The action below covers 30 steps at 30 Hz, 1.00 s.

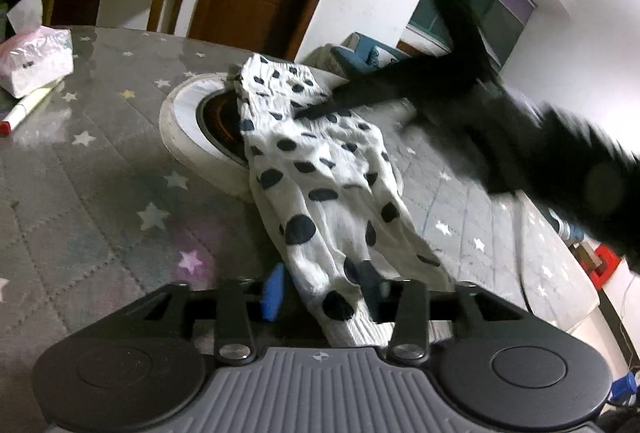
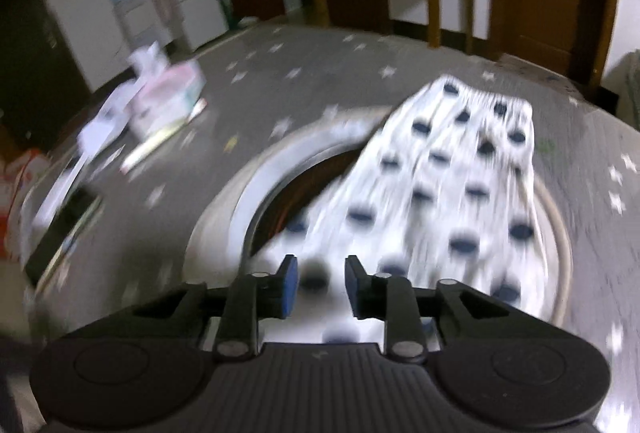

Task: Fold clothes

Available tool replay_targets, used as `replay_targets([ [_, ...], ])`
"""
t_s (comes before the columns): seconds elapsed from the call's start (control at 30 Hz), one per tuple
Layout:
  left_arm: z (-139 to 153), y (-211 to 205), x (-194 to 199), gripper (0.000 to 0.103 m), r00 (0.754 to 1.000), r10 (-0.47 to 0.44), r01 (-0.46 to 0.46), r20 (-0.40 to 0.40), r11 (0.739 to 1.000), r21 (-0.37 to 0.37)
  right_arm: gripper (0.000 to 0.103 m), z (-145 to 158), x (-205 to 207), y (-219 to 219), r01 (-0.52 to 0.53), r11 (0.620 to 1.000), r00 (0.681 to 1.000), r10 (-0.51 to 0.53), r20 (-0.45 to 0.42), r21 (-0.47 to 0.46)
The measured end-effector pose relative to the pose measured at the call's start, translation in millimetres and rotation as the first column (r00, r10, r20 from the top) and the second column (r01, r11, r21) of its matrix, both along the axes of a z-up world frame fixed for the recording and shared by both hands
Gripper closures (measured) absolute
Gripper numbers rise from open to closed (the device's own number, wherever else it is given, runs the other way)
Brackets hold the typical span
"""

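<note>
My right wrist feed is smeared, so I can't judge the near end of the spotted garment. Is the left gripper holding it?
Observer: No. In the left wrist view the spotted garment's near end lies between the open jaws of the left gripper, and the blue pad stands clear of the cloth.
Operator: And where does my right gripper sit over the garment?
Observer: Seen from the left, the right gripper is a dark blur reaching in from the right. Its tip is over the garment's far part, near the gathered end. I cannot tell whether it touches.
</note>
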<state>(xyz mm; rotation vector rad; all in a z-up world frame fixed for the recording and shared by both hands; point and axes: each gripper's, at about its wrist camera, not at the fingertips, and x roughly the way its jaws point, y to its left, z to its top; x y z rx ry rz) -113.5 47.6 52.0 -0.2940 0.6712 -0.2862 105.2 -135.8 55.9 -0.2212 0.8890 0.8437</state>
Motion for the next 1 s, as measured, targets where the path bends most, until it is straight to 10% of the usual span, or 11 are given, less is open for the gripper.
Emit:
replay_targets([
  [0.27, 25, 4, 6, 0.060, 0.996, 0.033, -0.035, 0.079, 0.999, 0.031, 0.069, -13, -54, -48, -0.018, 0.996, 0.998, 0.023, 0.058, -0.088],
  [0.53, 19, -6, 38, 0.069, 0.997, 0.057, -0.060, 0.045, 0.996, 0.064, 0.067, 7, -95, -83, -0.026, 1.000, 0.996, 0.024, 0.081, 0.014],
  [0.7, 20, 0, 31, 0.047, 0.993, 0.115, -0.115, 0.014, 0.993, 0.013, 0.058, 18, -136, -90, -0.129, 0.990, 0.988, 0.124, 0.093, 0.056],
  [1.0, 6, 1, 4, 0.047, 0.988, 0.123, -0.129, -0.091, 0.990, -0.063, 0.051, 12, -165, -89, -0.165, 0.982, 0.984, 0.157, 0.084, 0.089],
])
